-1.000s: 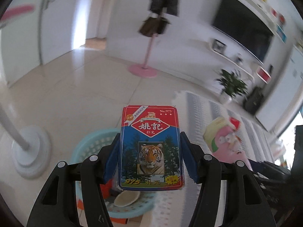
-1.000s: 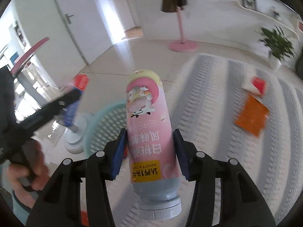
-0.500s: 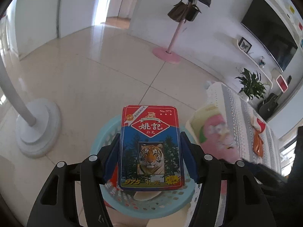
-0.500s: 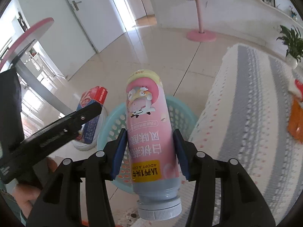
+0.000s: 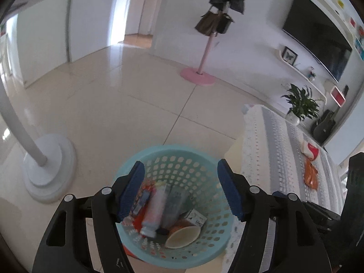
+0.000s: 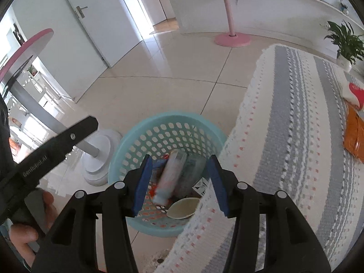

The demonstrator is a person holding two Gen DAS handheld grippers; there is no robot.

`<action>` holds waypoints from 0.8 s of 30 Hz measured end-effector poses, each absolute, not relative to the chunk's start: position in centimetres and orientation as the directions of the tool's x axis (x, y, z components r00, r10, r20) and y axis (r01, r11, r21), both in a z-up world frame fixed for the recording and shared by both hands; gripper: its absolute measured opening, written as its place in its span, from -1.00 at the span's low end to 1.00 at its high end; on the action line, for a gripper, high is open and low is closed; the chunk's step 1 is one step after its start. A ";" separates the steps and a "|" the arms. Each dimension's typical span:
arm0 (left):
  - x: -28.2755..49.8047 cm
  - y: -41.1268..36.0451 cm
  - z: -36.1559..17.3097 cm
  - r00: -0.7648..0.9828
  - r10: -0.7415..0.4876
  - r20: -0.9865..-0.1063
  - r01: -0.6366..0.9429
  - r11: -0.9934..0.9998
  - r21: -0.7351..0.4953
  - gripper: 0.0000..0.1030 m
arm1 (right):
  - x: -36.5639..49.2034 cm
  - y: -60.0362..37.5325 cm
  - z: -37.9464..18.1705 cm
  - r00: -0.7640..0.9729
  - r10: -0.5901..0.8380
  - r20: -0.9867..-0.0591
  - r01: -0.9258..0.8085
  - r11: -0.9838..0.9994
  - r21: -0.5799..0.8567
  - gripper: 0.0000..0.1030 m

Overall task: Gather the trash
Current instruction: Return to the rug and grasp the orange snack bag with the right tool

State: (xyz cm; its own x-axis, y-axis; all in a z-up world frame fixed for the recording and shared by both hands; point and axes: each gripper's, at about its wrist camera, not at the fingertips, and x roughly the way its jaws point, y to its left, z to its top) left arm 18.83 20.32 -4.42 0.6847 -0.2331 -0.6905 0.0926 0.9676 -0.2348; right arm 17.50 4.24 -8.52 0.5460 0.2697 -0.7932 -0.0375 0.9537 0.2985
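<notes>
Lying below parted fingers (image 6: 142, 186): pink bottle (image 6: 169, 179).

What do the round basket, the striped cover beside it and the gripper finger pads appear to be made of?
Basket: moulded plastic, pale teal, fairly matte; the regular punched holes and smooth rolled rim point to it.
Striped cover: woven or knitted textile in white and grey bands, with a nubby raised texture and small red flecks.
Finger pads: blue, matte, probably rubber or foam, on black rigid plastic arms.

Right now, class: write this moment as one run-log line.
left gripper: open, empty | right gripper: open, empty | pink bottle: in teal basket | orange wrapper: on rug
</notes>
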 end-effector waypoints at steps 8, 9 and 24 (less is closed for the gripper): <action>17.2 14.3 -1.9 0.724 -0.310 -0.616 0.204 0.950 -0.237 0.24 | 14.7 -1.7 -5.0 0.626 0.183 -0.758 0.025 0.967 0.254 -0.07; 17.0 13.4 -1.8 0.725 -0.320 -0.610 0.220 0.947 -0.236 0.24 | 14.4 -2.7 -4.7 0.635 0.160 -0.755 0.038 0.970 0.238 -0.07; 15.8 2.6 -3.6 0.697 -0.381 -0.608 0.340 0.922 -0.188 0.36 | 12.6 -21.3 -9.9 0.555 -0.154 -0.818 0.481 0.861 0.165 0.15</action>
